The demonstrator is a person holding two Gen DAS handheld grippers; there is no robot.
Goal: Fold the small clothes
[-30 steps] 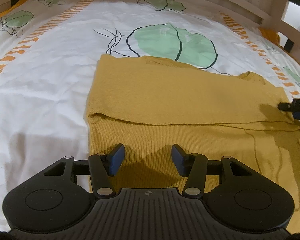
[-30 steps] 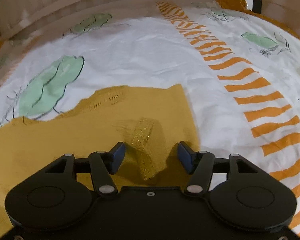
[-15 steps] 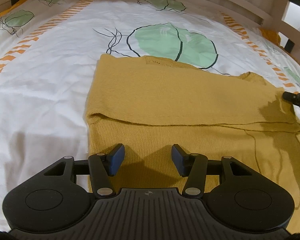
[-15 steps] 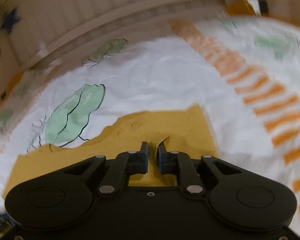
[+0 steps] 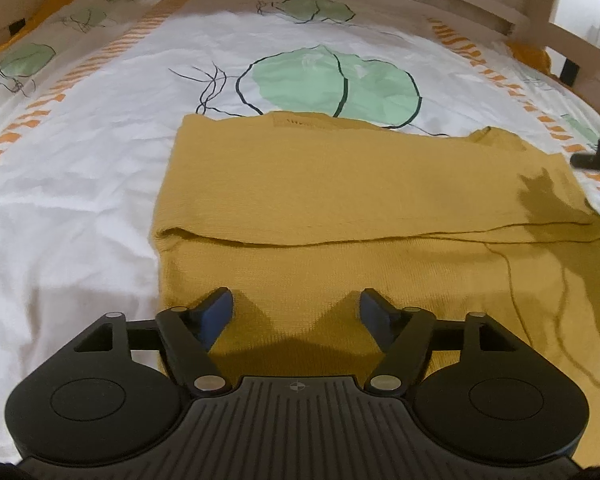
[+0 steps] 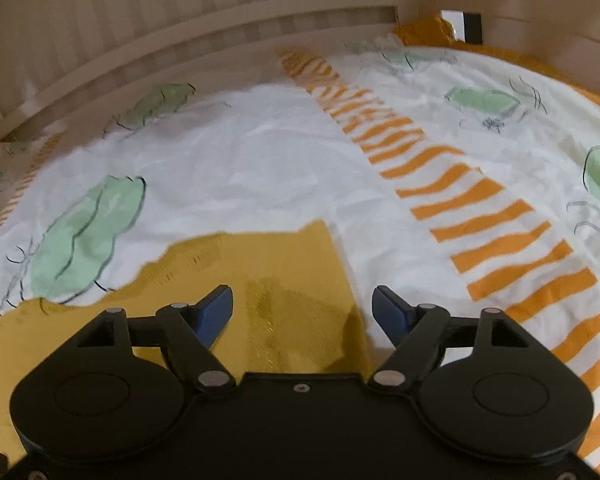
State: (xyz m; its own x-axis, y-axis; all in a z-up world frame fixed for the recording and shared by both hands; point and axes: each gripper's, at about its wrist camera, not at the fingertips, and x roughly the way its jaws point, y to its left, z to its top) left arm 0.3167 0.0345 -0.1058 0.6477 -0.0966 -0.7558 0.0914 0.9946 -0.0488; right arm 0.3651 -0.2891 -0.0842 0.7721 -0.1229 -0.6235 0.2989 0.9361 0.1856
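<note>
My left claw (image 5: 296,308) stands wide open above the yellow garment (image 5: 360,208), holding nothing. My right claw (image 6: 302,308) is also wide open and empty, the garment's corner at 12 o'clock, on the bedsheet (image 6: 260,160).

I'm working in a bedroom at home: a white bedsheet (image 5: 100,184) printed with green leaves and orange stripes fills the frame, and a slatted wooden bed rail (image 6: 204,28) runs across the top.

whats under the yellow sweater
The sweater lies on a white bedsheet printed with green leaves; its far edge covers part of one leaf. Whatever sheet lies beneath stays hidden.
</note>
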